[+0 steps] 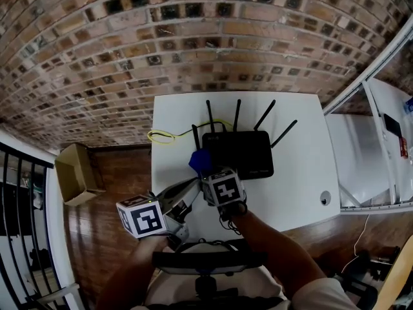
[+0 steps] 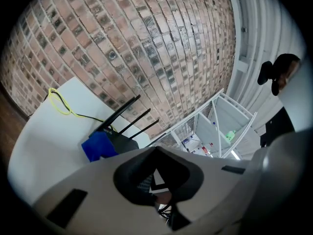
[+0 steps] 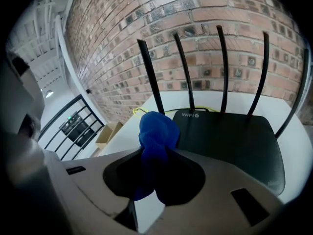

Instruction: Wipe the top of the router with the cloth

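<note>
Router [image 1: 242, 155]: one, five antennas [image 1: 237, 113]; one cloth [image 1: 200, 161]

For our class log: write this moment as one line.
right tongs: shut on blue cloth | position: near-left corner of router | left tongs: shut, empty

This is looking like a workroom: a brick wall [image 1: 193, 37] is standing past the right gripper [image 1: 204, 172], wood floor [image 1: 122, 173] lying to its left, white shelves [image 1: 374, 150] to its right.

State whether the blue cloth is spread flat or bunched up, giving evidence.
Bunched up: the cloth rises as a rounded wad from the right tool's jaws, by the router.
</note>
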`<action>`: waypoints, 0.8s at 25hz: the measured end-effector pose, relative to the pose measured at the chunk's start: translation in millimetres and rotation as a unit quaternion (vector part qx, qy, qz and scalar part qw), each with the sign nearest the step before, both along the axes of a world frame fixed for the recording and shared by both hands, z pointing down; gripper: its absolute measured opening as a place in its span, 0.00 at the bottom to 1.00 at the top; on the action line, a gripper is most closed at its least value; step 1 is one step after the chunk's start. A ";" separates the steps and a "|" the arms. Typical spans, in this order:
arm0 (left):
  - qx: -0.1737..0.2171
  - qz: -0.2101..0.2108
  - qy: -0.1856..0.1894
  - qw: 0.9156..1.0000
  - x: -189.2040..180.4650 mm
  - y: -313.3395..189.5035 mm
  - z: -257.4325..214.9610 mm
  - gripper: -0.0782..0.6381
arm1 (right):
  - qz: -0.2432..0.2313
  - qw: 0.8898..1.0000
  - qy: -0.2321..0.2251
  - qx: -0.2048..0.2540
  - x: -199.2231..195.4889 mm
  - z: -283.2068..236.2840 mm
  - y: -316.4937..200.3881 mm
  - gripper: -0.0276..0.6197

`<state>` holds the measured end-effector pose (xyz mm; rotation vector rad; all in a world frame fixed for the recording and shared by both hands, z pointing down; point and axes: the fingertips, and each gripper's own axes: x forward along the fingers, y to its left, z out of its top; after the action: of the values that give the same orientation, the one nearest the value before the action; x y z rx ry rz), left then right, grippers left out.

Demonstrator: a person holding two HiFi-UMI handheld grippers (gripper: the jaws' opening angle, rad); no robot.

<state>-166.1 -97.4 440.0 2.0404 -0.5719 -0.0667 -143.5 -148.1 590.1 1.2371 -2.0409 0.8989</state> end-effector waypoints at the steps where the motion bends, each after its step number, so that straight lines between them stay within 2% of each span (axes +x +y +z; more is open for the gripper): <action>1: 0.003 0.000 0.000 1.000 0.3 -0.3 -0.6 0.13 | -0.001 1.000 0.000 0.001 1.8 5.4 1.7 0.22; 7: -0.002 0.006 -0.005 1.000 9.1 3.5 3.4 0.13 | 0.024 0.999 -0.028 0.004 19.7 9.8 4.3 0.22; 20: -0.002 0.017 0.000 1.000 50.1 12.1 5.4 0.13 | 0.048 0.999 -0.019 0.010 77.3 9.1 13.8 0.22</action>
<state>-116.0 -85.4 445.4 2.0453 -0.5367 -0.0438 -66.2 -134.3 599.2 1.3470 -2.0384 0.9547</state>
